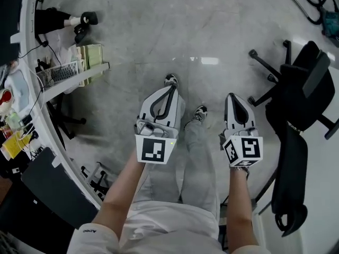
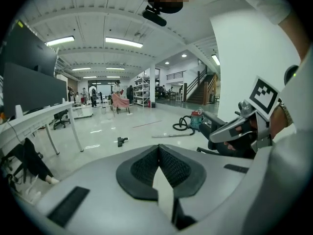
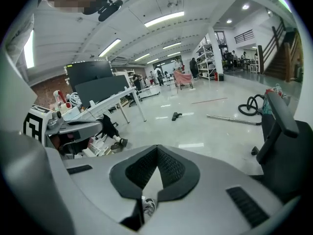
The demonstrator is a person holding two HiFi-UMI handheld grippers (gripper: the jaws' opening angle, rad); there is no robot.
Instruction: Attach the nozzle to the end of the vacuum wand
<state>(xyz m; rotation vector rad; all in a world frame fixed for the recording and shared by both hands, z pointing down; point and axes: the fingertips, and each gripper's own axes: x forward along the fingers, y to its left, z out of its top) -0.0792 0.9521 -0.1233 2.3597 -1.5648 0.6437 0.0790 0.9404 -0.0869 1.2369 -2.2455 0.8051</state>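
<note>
**Both claws closed and empty, nozzle and wand lying apart on the floor**

We are standing on a pale, glossy floor. We are holding the left gripper at the centre of the head view and the right gripper just right of it. Both are pointing forward and down, above our shoes.

In the left gripper view we are seeing that claw's dark pads pressed together at the tips with nothing between them. The right gripper view is showing the same: the pads are meeting at a point, and only floor and a shoe are showing below them. Neither claw is gripping anything.

The nozzle is lying flat on the floor well away from us, a small dark piece at the left of centre in the left gripper view. In the right gripper view it is sitting just above centre.

The wand is lying on the floor to the nozzle's right, apart from it, as a long thin tube. Its far end is reaching toward a coiled black hose. We cannot tell whether the two are joined.

In the left gripper view the wand is lying below the hose, with the vacuum cleaner beside the coil.

A black office chair is standing at the right of the head view, and a cluttered desk is curving along the left edge.
</note>
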